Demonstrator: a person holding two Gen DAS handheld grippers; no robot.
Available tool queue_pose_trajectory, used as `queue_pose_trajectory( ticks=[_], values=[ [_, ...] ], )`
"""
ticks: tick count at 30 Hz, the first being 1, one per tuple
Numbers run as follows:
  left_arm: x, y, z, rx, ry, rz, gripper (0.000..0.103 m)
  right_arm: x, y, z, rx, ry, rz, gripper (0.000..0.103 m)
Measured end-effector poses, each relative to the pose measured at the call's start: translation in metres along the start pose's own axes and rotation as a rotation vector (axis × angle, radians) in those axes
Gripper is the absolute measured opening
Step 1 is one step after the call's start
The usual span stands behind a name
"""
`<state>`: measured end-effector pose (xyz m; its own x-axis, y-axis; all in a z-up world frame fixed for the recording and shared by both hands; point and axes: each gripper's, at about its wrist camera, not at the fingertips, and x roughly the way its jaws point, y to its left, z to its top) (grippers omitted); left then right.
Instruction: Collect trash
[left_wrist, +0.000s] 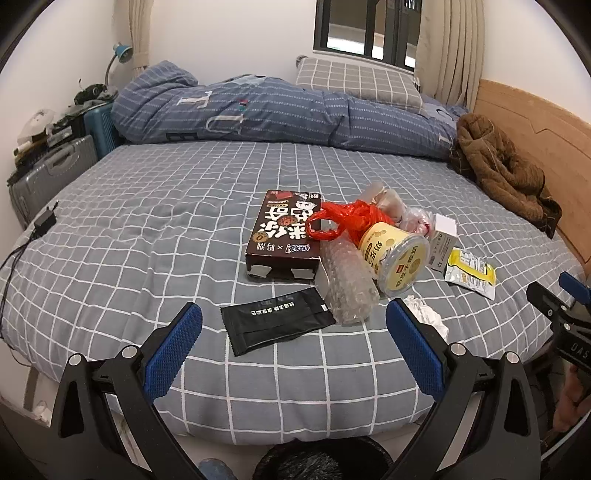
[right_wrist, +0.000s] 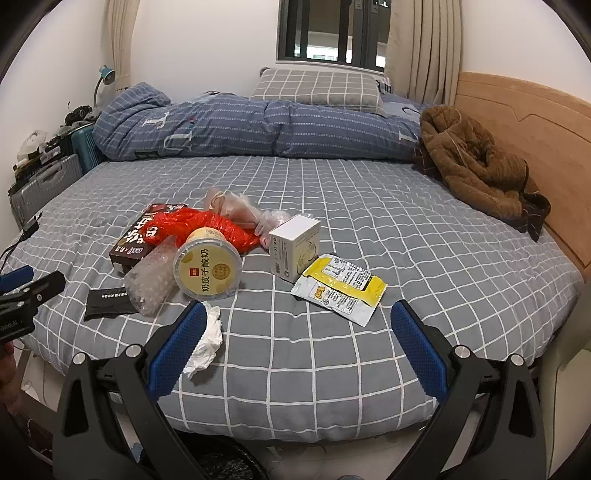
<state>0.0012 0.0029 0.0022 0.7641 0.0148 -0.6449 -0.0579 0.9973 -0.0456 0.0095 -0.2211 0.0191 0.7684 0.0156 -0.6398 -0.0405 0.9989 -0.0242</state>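
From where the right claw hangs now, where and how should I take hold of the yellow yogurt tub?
The yogurt tub lies on its side, lid facing the right claw, bubble wrap against its left. The claw stands open. I would come from above and pinch across the round wall just behind the lid rim, fingers left and right. The lid face is probably too broad and flat to grip.

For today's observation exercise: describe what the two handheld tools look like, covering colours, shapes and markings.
The left tool and right tool look alike: black angular plastic frames, silver round bolt heads at the joints, and two long fingers faced with blue, dimpled rubber pads. White lettering, partly cut off, shows on each tool's body in the other's view.
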Motion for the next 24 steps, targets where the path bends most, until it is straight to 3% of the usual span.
queue_pose_trajectory(
  ticks=[24],
  values=[
    [0.0053, 0.0005, -0.0028, 0.016, 0.024, 0.006, 0.097, 0.0028, 0.0044, -0.0007, -0.003, 0.007, 0.006, 0.095]
  ],
)
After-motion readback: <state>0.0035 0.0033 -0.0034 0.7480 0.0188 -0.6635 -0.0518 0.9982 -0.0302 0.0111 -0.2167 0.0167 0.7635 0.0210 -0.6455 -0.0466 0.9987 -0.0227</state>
